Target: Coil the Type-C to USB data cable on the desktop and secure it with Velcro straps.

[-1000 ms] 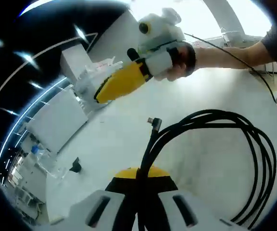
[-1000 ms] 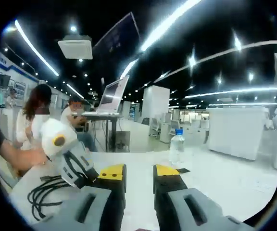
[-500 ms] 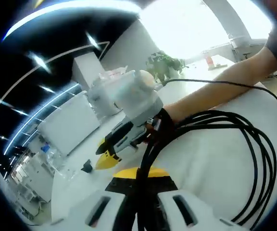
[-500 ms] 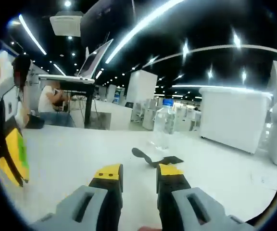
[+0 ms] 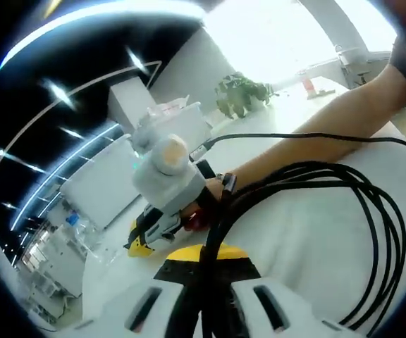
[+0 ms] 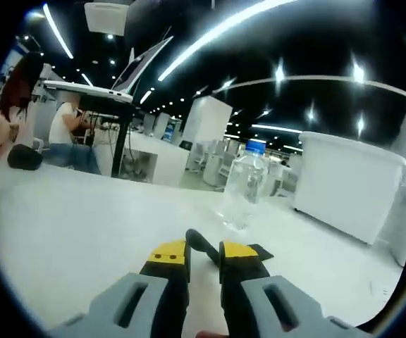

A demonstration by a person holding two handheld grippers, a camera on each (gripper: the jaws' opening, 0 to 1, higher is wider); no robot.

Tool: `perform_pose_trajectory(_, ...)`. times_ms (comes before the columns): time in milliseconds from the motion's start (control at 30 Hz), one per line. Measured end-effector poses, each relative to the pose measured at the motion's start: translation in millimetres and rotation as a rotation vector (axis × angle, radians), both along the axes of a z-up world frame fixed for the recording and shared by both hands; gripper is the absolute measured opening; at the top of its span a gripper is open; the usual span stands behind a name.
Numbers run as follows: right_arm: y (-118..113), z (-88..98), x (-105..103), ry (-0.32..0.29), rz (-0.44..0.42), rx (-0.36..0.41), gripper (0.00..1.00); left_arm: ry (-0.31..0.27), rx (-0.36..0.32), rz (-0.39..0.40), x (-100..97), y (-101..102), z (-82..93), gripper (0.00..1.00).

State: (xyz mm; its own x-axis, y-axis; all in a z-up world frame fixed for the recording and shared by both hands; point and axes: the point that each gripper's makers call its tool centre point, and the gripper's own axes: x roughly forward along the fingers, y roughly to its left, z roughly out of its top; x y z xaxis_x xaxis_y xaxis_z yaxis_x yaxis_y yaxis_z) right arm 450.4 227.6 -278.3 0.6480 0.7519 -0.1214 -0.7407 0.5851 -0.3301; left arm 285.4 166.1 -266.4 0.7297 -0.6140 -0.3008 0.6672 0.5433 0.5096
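In the left gripper view the left gripper (image 5: 206,282) is clamped on the black cable (image 5: 372,211); where the strands pass between its jaws the tips are hidden, and the loops, about four strands, swing out toward 3 o'clock and are cut off at the lower edge. One plug end (image 5: 225,182) shows at the view's centre, too small to tell which type. The right gripper (image 5: 162,211) lies at 10 o'clock from the left jaws, low over the white table (image 5: 309,246), with the hand (image 5: 213,193) behind it partly covered by cable; from here I cannot tell how its jaws stand.

In the right gripper view that gripper's two yellow-tipped jaws stand narrow, with a black strap (image 6: 197,245) between them; whether they pinch it I cannot tell. One clear bottle (image 6: 243,186) stands at 12 o'clock beyond the tips. Two seated people (image 6: 48,130) show at 10 o'clock, blurred
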Motion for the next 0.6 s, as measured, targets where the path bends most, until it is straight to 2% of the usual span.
perform_pose_trajectory(233,-3,1.7,-10,0.01,0.014,0.026,0.02,-0.002,0.007,-0.005,-1.1,-2,-2.7,0.04)
perform_pose_trajectory(300,-3,4.0,-13,-0.001,0.026,0.033,0.02,0.002,0.008,-0.005,-0.7,-2,-3.7,0.04)
perform_pose_trajectory(433,-5,3.8,-20,0.021,0.044,0.047,0.02,0.015,-0.003,-0.006,-0.1,-1,-5.1,0.04)
perform_pose_trajectory(500,-9,2.9,-26,0.038,0.052,0.055,0.02,0.037,-0.034,-0.018,-0.9,-2,-4.2,0.04)
perform_pose_trajectory(600,-17,1.6,-38,0.033,0.065,0.04,0.02,0.085,-0.118,-0.066,-7.4,-10,-0.5,0.04)
